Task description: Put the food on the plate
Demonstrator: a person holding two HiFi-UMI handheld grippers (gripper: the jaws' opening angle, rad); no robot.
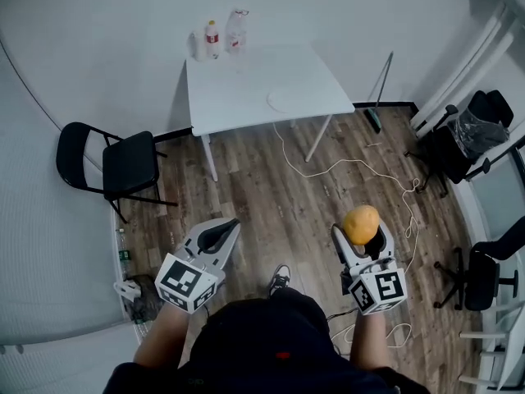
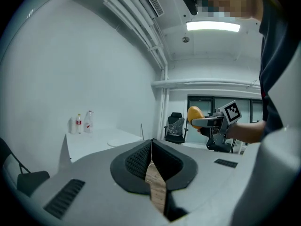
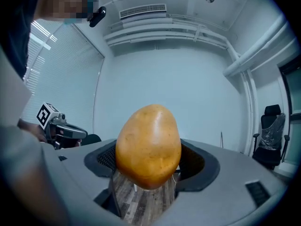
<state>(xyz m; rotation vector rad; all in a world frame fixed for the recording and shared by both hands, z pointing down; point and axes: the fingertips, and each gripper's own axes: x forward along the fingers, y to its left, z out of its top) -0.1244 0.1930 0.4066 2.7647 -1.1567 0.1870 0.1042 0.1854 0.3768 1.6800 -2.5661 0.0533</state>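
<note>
starting at the left, a black chair [image 1: 123,164] stands on the wood floor, and near the person's body the left gripper [image 1: 232,222] hangs with its jaws pressed together on nothing; its own view shows the pads meeting in a thin seam. farther ahead is the white table [image 1: 246,80], with bottles [image 1: 221,38] at its far edge. the plate [image 1: 289,99] lies near the table's near right side. it is white on white, so its outline is faint and i judge it a plate mostly from the round rim.

to the right, the right gripper [image 1: 362,230] pinches what looks like a potato [image 1: 361,224], which pokes out past the jaw tips. in the right gripper view the potato [image 3: 148,146] stands with its long axis upright between the pads.

the plate is well apart from the potato, ahead and a little to the left across the floor. the right hand is both the loaded one and the nearer one, so the carry should be its job.

the right gripper view shows no plate at all. the left gripper view does show the plate [image 2: 117,142], and the potato [image 2: 195,114] held off to its right.
</note>
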